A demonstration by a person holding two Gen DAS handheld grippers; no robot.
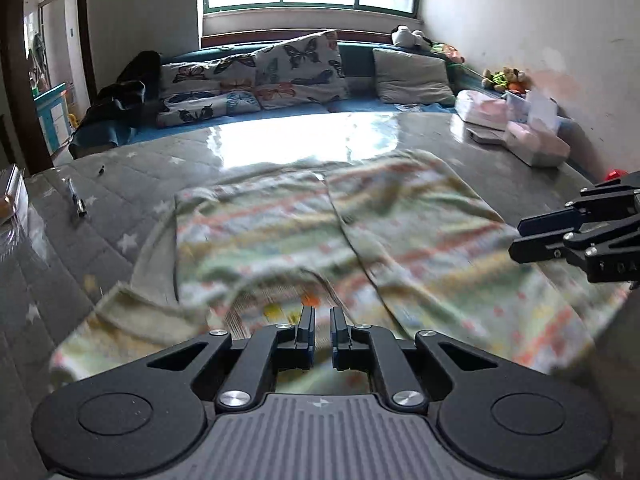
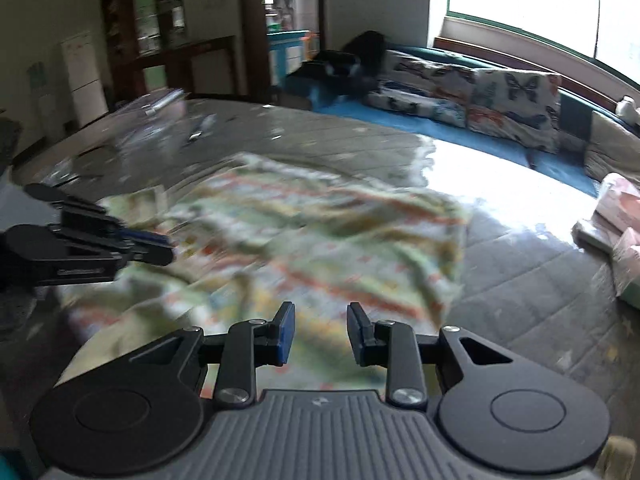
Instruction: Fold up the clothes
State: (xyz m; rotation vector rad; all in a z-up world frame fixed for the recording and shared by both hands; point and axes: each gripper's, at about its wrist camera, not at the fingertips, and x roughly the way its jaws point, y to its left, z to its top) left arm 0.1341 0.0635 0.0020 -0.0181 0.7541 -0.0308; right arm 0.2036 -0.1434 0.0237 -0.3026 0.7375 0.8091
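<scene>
While the striped garment (image 1: 320, 232) lies spread on the grey tabletop (image 1: 120, 200), both grippers hover at its near edge: left gripper (image 1: 320, 322) narrowly parted, right gripper (image 2: 320, 324) wide, both empty, probably lining up a fold.

Garment (image 1: 320, 240) is lying spread across the table (image 1: 140, 184) near its front edge. Pen (image 1: 76, 202) is lying toward the left edge; boxes (image 1: 516, 128) are sitting at the far right corner. Cushions (image 1: 256, 76) are leaning behind the far edge.
</scene>
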